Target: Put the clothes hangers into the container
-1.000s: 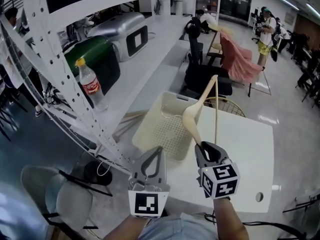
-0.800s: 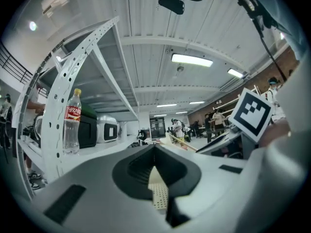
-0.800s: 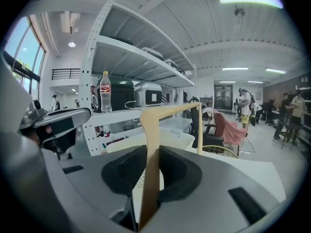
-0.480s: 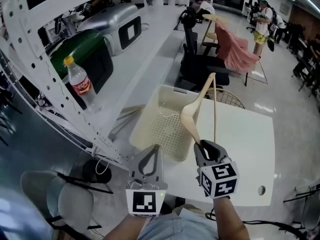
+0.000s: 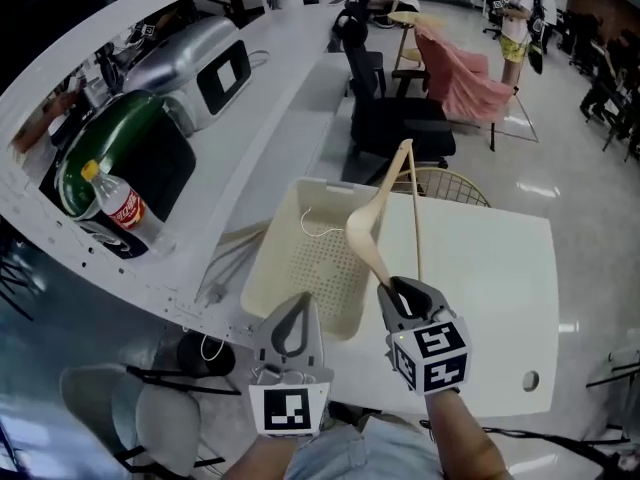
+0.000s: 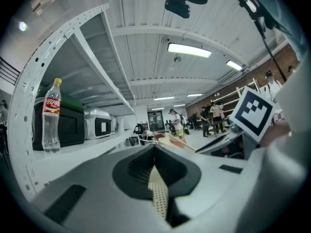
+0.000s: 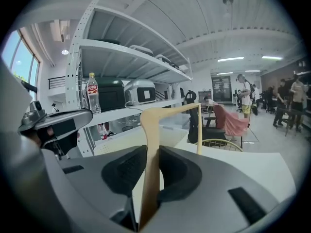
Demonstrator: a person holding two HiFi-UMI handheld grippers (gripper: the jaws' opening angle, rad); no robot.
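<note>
Head view, desk [image 5: 490,298] white, near a white shelf rack [image 5: 250,118].
- Right tongs [image 5: 404,290]: clamped on one arm of a pale wooden hanger [image 5: 372,236], which rises tilted above the right rim of the container; its wire hook [image 5: 315,220] reaches over the container's inside.
- Left tongs [image 5: 298,303]: pressed together with nothing held, at the container's near rim.
- Container [image 5: 268,268]: cream perforated basket at the desk's left edge, just beside the shelf board.
- Shelf holds a cola bottle [image 5: 118,206], a dark green appliance [image 5: 135,158] and a silver appliance [image 5: 200,63].
- Beyond the desk: a black office chair [image 5: 385,118], a yellow wire ring [image 5: 445,180] and a pink cloth [image 5: 460,78] draped over a stand.
- People stand far back.
</note>
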